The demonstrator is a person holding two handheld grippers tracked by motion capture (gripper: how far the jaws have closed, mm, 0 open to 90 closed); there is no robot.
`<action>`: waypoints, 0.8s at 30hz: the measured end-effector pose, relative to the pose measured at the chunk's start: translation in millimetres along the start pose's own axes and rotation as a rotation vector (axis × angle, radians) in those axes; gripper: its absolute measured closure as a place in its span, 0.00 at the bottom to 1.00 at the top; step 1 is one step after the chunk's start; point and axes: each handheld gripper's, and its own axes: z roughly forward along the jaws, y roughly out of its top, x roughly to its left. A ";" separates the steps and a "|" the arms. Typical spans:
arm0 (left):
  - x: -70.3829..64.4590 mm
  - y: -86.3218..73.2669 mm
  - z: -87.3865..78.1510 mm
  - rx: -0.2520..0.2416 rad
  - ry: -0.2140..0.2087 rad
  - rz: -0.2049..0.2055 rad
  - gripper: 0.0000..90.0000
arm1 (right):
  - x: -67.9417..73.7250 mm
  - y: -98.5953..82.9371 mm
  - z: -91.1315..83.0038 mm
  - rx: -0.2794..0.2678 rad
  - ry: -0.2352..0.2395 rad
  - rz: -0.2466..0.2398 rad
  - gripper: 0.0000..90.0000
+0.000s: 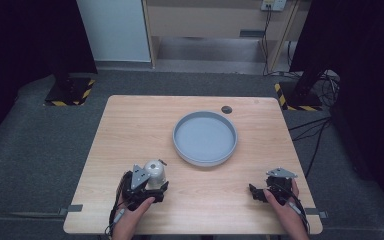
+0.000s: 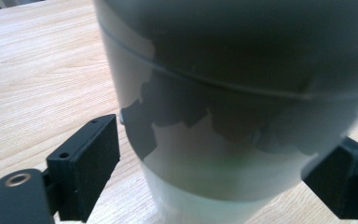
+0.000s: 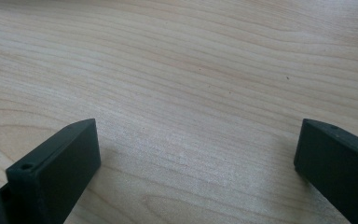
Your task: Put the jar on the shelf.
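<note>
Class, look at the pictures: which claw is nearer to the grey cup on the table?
Left. The left claw has its jaws on either side of the grey cup; the right claw rests far across the table.

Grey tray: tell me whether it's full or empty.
Empty. The high view shows the grey tray with a bare floor inside its rim; the pale cup stands outside it.

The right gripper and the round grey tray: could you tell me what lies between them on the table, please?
Nothing but bare wood: in the high view, the stretch of table from the right gripper up to the grey tray holds nothing.
</note>
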 end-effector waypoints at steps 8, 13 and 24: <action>-0.5 -1.5 1.5 -0.025 -0.013 -0.008 0.30 | 0.0 0.0 0.0 0.000 0.000 0.000 0.00; -2.0 -0.9 1.4 -0.028 -0.003 0.002 0.32 | 0.0 0.0 0.0 0.000 0.000 0.000 0.00; -5.4 13.1 -6.7 -0.057 0.012 0.032 0.32 | 0.0 0.0 0.0 0.000 0.000 0.000 0.00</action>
